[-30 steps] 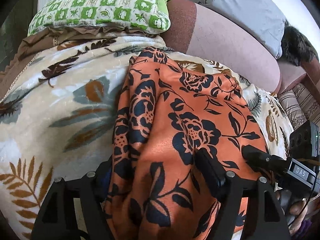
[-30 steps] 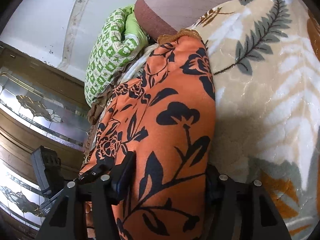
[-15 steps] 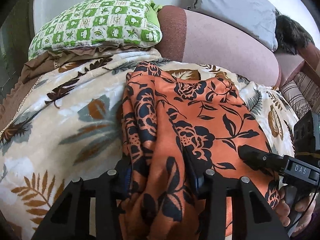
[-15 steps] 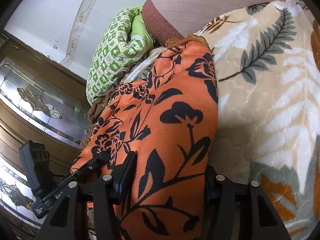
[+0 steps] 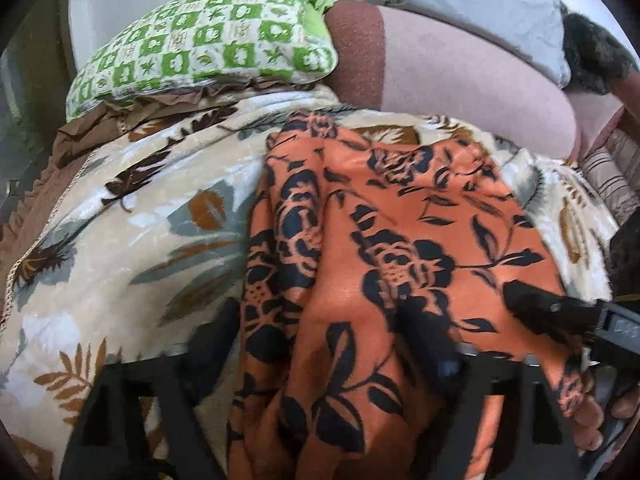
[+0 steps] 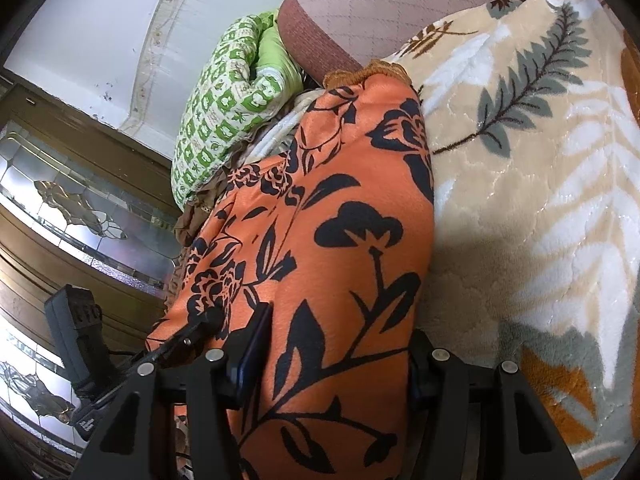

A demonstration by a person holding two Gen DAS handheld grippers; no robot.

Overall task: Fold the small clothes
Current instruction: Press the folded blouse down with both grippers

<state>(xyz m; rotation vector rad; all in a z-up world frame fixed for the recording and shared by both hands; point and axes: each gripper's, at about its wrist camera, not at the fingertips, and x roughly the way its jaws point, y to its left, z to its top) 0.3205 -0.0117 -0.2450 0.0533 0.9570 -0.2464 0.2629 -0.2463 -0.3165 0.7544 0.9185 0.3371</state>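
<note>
Orange cloth [image 5: 400, 248] with a black flower print lies on a cream blanket [image 5: 132, 248] patterned with brown and grey leaves, spread over the bed. The left gripper [image 5: 320, 344] has its two black fingers spread wide, with a bunched fold of the cloth running up between them; whether they actually pinch it I cannot tell. The right gripper [image 6: 336, 352] straddles the near edge of the same cloth [image 6: 332, 240] in the right wrist view, one finger on each side, the cloth filling the gap between them, so it seems to be holding that edge. In the left view the right gripper's finger [image 5: 532, 308] rests on the cloth's right side. A green checked pillow [image 5: 208, 36] sits at the head of the bed beside a pink bolster [image 5: 460, 80], with a grey pillow [image 5: 480, 0] behind.
</note>
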